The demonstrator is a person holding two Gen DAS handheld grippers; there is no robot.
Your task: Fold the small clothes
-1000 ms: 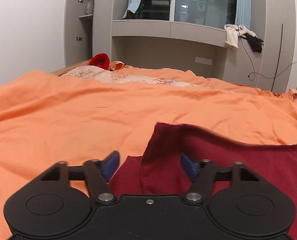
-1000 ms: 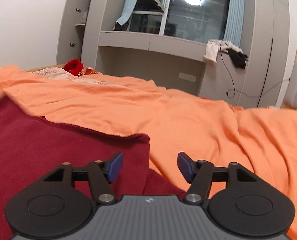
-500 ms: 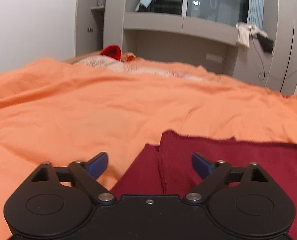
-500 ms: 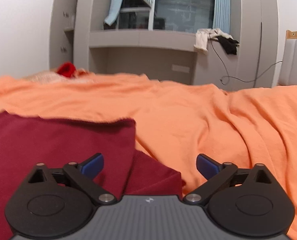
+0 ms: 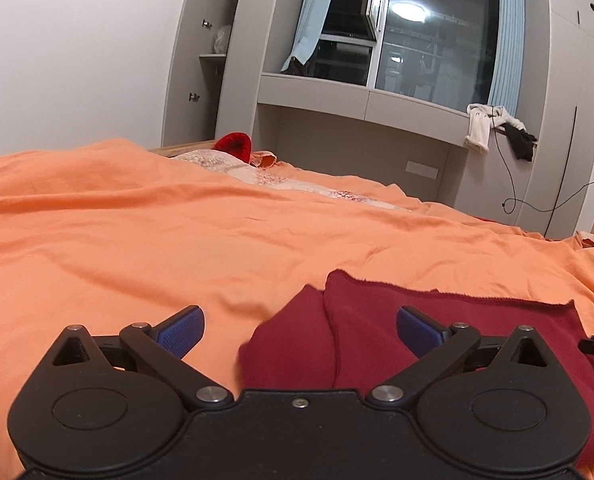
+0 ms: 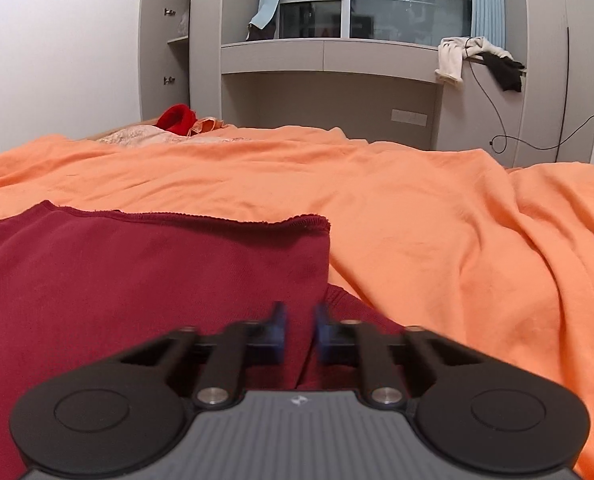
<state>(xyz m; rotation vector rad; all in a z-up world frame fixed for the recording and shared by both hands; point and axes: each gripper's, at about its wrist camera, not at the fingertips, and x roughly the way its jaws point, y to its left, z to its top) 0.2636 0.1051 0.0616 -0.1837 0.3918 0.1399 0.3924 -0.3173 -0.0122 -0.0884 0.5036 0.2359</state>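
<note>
The dark red garment (image 6: 145, 280) lay on the orange bed cover (image 5: 137, 248), already doubled over, with its raw top edge running across and a lower layer peeking out at each front corner. The left claw (image 5: 297, 326) stood wide open above the garment's left corner, its blue pads well apart and holding nothing. The right claw (image 6: 300, 330) was blurred, its pads drawn nearly together over the fold near the right corner; a narrow gap showed between them, and I could not tell whether any cloth was pinched there. By my judgement one fold was done and the next grasp was in hand: the right side was taking its corner while the left had yet to close. The next move would call for the left claw to drop onto the near edge and bite both layers, so the two could lift together and carry the cloth over evenly. Loose layers might slip apart.
</note>
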